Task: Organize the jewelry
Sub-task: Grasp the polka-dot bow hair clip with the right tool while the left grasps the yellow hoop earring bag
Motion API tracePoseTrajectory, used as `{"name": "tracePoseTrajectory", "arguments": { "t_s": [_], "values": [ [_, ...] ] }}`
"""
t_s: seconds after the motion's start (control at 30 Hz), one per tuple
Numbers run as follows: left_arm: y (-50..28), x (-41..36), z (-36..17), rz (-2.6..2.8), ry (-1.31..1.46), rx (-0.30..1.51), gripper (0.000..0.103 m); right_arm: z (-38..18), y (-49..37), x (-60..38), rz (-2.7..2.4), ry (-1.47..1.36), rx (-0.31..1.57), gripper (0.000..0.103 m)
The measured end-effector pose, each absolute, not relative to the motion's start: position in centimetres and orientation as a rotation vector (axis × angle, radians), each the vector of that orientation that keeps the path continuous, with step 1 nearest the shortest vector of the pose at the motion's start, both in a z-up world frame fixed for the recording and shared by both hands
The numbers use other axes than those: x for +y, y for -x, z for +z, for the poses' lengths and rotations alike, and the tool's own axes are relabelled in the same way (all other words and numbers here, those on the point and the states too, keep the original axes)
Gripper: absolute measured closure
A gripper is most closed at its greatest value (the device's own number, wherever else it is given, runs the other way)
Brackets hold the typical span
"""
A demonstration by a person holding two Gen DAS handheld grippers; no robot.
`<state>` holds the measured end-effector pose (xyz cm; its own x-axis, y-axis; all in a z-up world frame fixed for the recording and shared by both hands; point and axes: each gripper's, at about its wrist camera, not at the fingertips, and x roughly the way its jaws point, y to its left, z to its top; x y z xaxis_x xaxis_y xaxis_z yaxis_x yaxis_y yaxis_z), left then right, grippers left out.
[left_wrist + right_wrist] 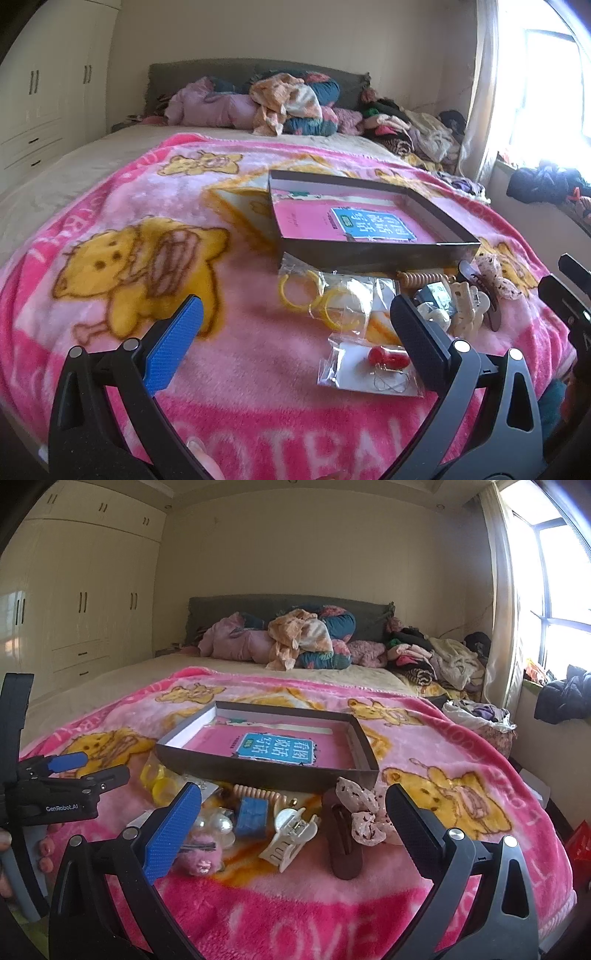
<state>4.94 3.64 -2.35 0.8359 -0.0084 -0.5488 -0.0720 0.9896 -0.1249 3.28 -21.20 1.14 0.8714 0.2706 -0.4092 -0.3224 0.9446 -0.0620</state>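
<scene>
A shallow dark box (pixel 369 254) with a pink booklet (pixel 332 221) in it lies on the pink blanket. Along its near wall lie jewelry and hair pieces: bagged yellow rings (pixel 317 299), a bagged red bead (pixel 384 358) and a cream clip (pixel 469 310). My left gripper (pixel 295 301) hovers open and holds nothing, short of the two bags. The right wrist view shows the box (pixel 258 771), a white claw clip (pixel 290 836), a brown barrette (pixel 341 842), a spotted scrunchie (pixel 364 812), a blue clip (pixel 253 814) and pearls (pixel 218 827). My right gripper (pixel 293 790) is open above them, empty.
The pink cartoon blanket (pixel 332 915) covers the near half of the bed. Heaped clothes and bedding (pixel 303 638) fill the headboard end. Wardrobes (pixel 92 602) stand to the left, a bright window (pixel 561 590) to the right. A hand (pixel 44 853) holds the left gripper (pixel 99 766).
</scene>
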Motion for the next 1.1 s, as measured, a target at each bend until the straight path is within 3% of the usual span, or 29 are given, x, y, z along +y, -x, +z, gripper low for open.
{"name": "tracePoseTrajectory", "arguments": {
  "t_s": [0.73, 0.9, 1.03, 1.1],
  "values": [
    [-11.4, 2.6, -4.8, -0.101, 0.076, 0.706, 0.010, -3.4, -11.6, -26.1, 0.173, 0.082, 0.664, 0.007],
    [-12.2, 2.6, -5.5, -0.104, 0.060, 0.742, 0.010, -4.6, -12.9, -26.1, 0.179, 0.099, 0.725, 0.034],
    [-12.7, 2.6, -6.0, -0.117, 0.063, 0.762, 0.010, -4.6, -13.2, -26.5, 0.183, 0.085, 0.729, 0.071],
    [-12.9, 2.5, -6.1, -0.125, 0.063, 0.766, 0.010, -4.6, -13.0, -26.8, 0.189, 0.072, 0.724, 0.078]
  ]
}}
